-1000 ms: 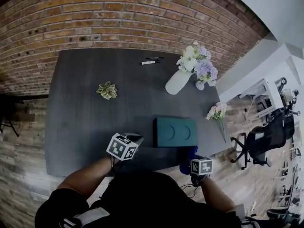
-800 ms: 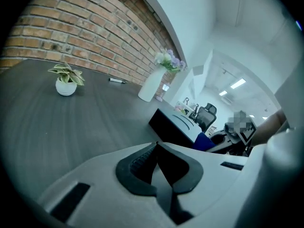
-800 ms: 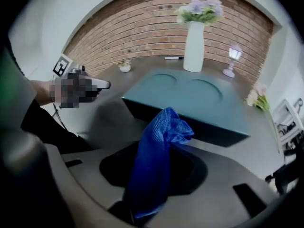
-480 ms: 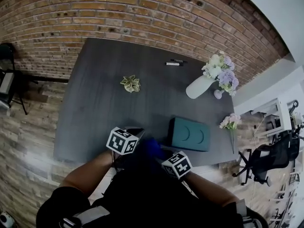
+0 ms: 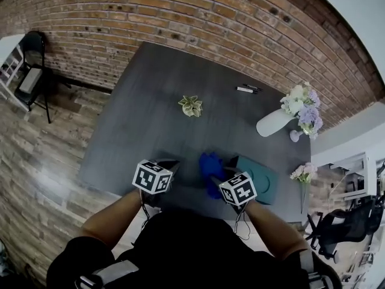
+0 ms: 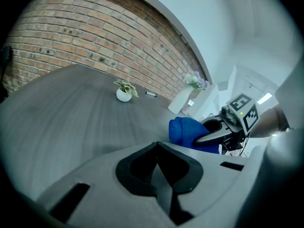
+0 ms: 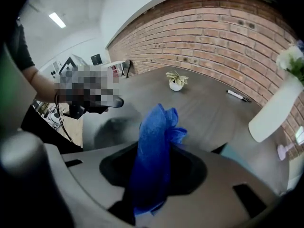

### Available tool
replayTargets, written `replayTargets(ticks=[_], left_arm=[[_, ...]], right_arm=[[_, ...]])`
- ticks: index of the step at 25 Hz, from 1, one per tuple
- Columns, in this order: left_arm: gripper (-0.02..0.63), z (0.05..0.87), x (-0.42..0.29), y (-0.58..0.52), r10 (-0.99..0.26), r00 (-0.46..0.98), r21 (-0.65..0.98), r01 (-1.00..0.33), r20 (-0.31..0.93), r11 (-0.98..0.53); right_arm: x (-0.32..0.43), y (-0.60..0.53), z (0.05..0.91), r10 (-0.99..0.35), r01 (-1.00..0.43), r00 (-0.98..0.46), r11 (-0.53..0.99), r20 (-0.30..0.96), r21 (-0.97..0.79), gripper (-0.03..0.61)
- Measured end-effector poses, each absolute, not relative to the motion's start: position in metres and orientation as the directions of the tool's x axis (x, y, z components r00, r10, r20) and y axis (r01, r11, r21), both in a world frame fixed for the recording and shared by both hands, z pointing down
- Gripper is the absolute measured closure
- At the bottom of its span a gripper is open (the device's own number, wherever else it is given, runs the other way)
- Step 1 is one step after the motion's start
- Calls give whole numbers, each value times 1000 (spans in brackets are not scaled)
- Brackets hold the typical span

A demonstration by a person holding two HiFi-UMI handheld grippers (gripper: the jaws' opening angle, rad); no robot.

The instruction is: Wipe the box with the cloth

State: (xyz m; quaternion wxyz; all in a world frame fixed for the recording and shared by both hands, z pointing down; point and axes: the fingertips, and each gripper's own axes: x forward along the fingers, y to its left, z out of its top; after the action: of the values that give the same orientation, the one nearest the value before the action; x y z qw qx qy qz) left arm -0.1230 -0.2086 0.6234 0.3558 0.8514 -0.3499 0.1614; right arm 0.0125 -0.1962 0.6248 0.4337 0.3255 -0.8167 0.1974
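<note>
The teal box (image 5: pixel 263 180) lies near the table's front edge on the right; a sliver of the box (image 7: pixel 234 154) shows in the right gripper view. My right gripper (image 5: pixel 218 174) is shut on the blue cloth (image 5: pixel 210 166), held just left of the box. The cloth (image 7: pixel 154 146) hangs bunched between the jaws of that gripper (image 7: pixel 156 167). My left gripper (image 5: pixel 169 166) hovers at the front edge, left of the cloth. From the left gripper view, the left gripper (image 6: pixel 157 148) has its jaws closed on nothing, and the cloth (image 6: pixel 188 131) shows to the right.
A small potted plant (image 5: pixel 191 105) stands mid-table. A white vase (image 5: pixel 272 123) with flowers (image 5: pixel 304 103) leans at the back right, pens (image 5: pixel 247 90) lie near the brick wall, and a small flower stem (image 5: pixel 302 174) sits at the right edge. The dark table (image 5: pixel 144 131) spreads to the left.
My right gripper has carried the cloth leftward, from the box's right front corner to its left side. The head view has swung left. The left gripper barely moved.
</note>
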Motion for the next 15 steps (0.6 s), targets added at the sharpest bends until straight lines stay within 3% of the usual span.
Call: replayTargets(ticks=[9, 15], left_arm=[[606, 619, -86, -210, -476, 702, 493, -712, 530, -501], [606, 612, -26, -212, -422, 728, 471, -677, 540, -565]], right_arm=[[61, -244, 593, -471, -805, -470, 576, 746, -144, 433], [142, -256, 579, -567, -878, -449, 423, 691, -223, 432]])
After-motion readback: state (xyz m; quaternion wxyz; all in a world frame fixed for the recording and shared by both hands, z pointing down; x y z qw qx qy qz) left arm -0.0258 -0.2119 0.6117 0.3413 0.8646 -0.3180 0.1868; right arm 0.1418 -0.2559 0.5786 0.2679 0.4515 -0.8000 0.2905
